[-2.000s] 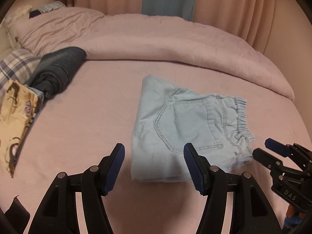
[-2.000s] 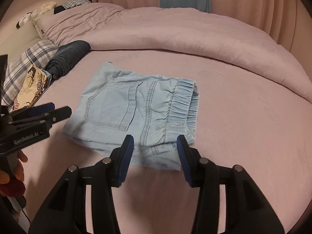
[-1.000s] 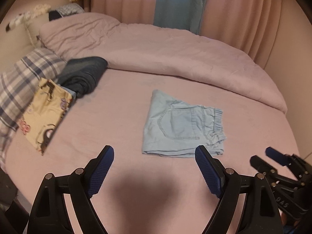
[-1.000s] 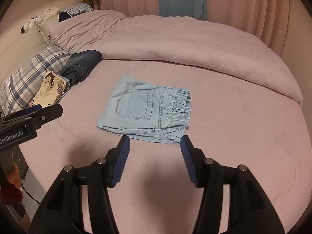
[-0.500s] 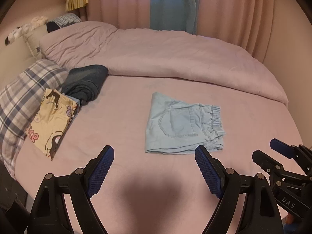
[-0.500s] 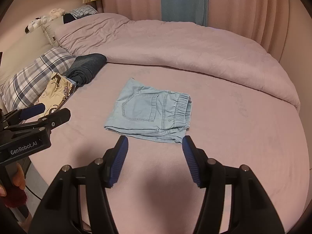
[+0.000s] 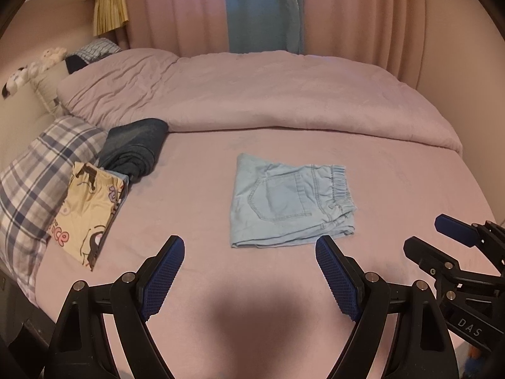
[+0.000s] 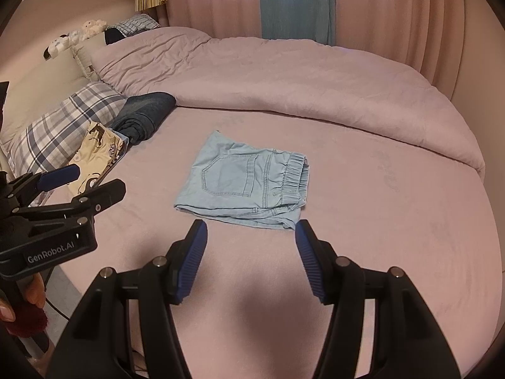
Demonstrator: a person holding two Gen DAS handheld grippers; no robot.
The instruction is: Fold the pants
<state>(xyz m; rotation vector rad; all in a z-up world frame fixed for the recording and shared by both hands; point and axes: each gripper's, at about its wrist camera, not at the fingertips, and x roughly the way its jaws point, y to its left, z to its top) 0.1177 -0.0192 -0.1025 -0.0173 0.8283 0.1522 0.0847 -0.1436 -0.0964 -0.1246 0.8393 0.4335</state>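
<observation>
Light blue denim pants (image 7: 290,202) (image 8: 246,183) lie folded into a compact rectangle on the pink bed sheet, back pocket up and elastic waistband to the right. My left gripper (image 7: 249,249) hangs open, well back from the pants' near edge, nothing between its blue pads. My right gripper (image 8: 251,233) is also open and empty, just short of the pants' near edge. Each gripper shows at the side of the other's view: the right one (image 7: 442,237), the left one (image 8: 91,180).
A bunched pink duvet (image 7: 268,94) fills the far half of the bed. At the left lie a plaid pillow (image 7: 34,183), a cartoon-print cloth (image 7: 85,208) and a dark blue garment (image 7: 135,148). Curtains (image 8: 293,3) hang behind. A hand (image 8: 19,297) shows at the lower left.
Both grippers have drawn back and up from the folded pants, which look smaller and farther away. The pants have not moved.
</observation>
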